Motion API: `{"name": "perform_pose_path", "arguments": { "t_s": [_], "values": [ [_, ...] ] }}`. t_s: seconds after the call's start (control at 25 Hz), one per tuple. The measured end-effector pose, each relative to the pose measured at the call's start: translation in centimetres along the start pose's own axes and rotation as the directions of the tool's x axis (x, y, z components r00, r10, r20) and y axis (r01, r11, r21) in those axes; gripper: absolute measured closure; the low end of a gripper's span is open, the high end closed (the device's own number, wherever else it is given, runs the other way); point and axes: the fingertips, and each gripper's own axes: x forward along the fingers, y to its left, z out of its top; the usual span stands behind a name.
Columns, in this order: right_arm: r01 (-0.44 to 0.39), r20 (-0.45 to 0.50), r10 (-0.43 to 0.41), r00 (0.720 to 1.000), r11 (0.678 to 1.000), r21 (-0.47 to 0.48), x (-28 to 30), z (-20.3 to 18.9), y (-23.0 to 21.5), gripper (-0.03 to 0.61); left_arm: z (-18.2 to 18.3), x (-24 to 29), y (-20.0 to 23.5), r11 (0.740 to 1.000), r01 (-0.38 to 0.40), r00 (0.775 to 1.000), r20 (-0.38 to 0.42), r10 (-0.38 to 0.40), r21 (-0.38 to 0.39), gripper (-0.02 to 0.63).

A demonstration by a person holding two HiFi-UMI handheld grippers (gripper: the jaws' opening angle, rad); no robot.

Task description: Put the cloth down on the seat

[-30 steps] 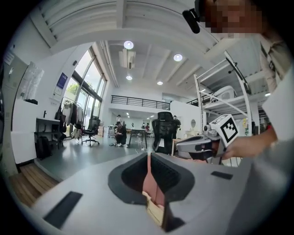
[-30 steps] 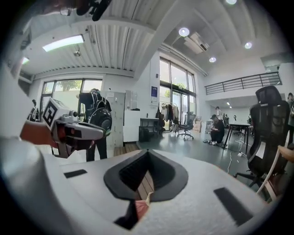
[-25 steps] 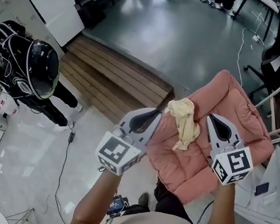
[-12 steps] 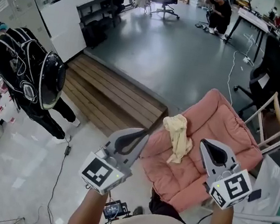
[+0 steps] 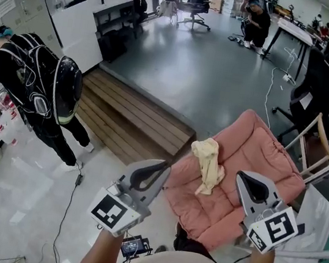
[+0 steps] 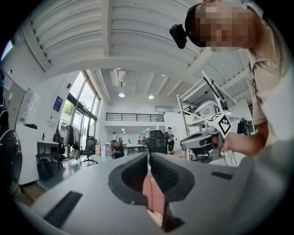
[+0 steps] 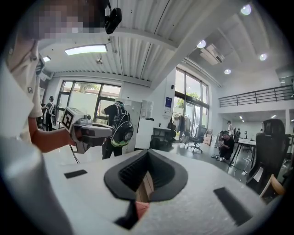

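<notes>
Seems finished, with cloth (image 5: 208, 162) draped on seat (image 5: 266, 153) at centre right. Holding left tool (image 5: 160, 169) and right tool (image 5: 244, 181) clenched, empty, lower either side. Next, likely just backing away.

One cloth (image 5: 207, 164). One seat (image 5: 266, 156). Two grippers: left gripper (image 5: 165, 167), right gripper (image 5: 242, 175). One wooden platform (image 5: 136, 114). One wooden chair frame (image 5: 321, 137). At least two office chairs, one at the back (image 5: 196, 0), one on the right (image 5: 310, 89). Two people show clearly, one standing (image 5: 19, 74), one crouching (image 5: 256, 18); more far off, too small to count.
</notes>
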Motion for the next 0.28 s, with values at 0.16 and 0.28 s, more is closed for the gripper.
{"name": "perform_pose_path", "arguments": {
  "t_s": [0.16, 0.28],
  "values": [
    [-0.003, -0.002, 0.003, 1.000, 1.000, -0.003, -0.16, 0.23, 0.52, 0.589, 0.08, -0.52, -0.35, 1.000, 0.002, 1.000, 0.000, -0.002, -0.004, 0.597],
    [-0.003, -0.006, 0.003, 1.000, 1.000, -0.005, -0.55, 0.49, 0.67, 0.589, 0.45, -0.81, -0.68, 1.000, 0.002, 1.000, 0.003, -0.002, -0.006, 0.597]
  ]
}}
